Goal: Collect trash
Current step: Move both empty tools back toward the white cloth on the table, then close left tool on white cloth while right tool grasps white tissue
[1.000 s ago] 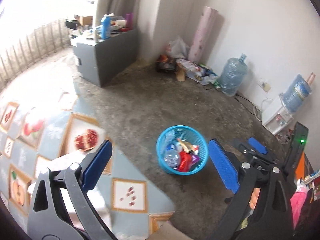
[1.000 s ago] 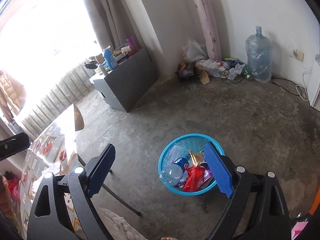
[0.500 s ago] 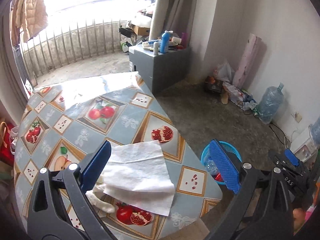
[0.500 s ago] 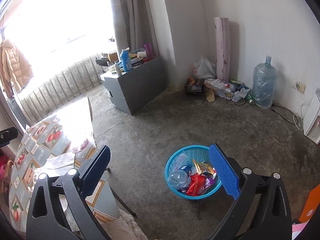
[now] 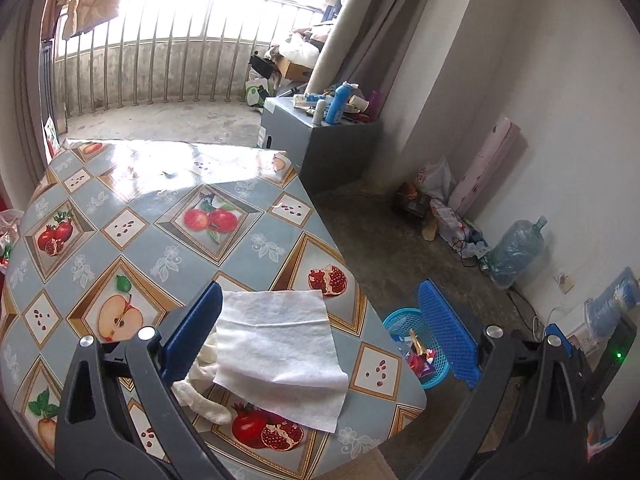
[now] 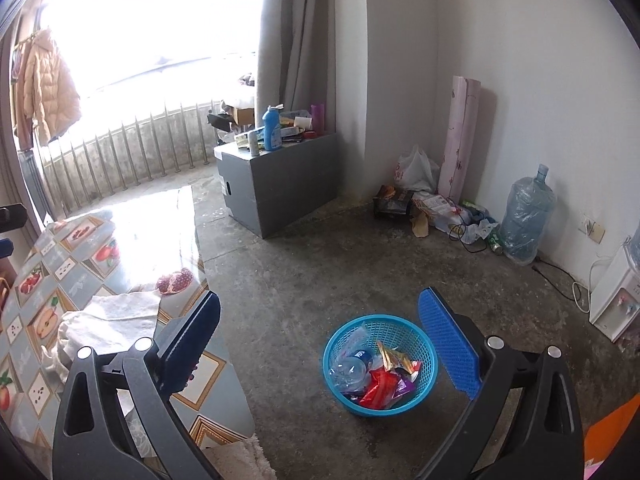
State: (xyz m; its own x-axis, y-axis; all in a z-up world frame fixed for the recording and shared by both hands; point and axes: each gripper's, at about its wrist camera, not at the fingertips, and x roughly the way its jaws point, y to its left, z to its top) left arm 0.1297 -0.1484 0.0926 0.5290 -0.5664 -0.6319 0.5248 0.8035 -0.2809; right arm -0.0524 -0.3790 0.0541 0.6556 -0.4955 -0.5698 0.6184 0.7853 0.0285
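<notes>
A blue mesh basket (image 6: 380, 364) stands on the concrete floor, holding a crushed clear bottle, red and gold wrappers and other trash. My right gripper (image 6: 320, 344) hovers above it, open wide with nothing between its blue pads. My left gripper (image 5: 320, 336) is open too, held over the table's near corner. A white paper towel (image 5: 280, 352) lies flat there between the pads without touching them, with a crumpled cream cloth (image 5: 200, 392) under its left edge. The basket (image 5: 416, 352) shows beyond the table edge in the left wrist view.
The table (image 5: 140, 232) carries a fruit-patterned oilcloth. A grey cabinet (image 6: 276, 180) with bottles stands by the curtain. Along the wall lie bags, litter, a pink roll (image 6: 460, 136) and a water jug (image 6: 524, 216). A white dispenser (image 6: 612, 300) sits at the right.
Both grippers rose and rolled level. The left view swung from the floor basket onto the table and paper towel. The right gripper's jaws widened slightly above the basket.
</notes>
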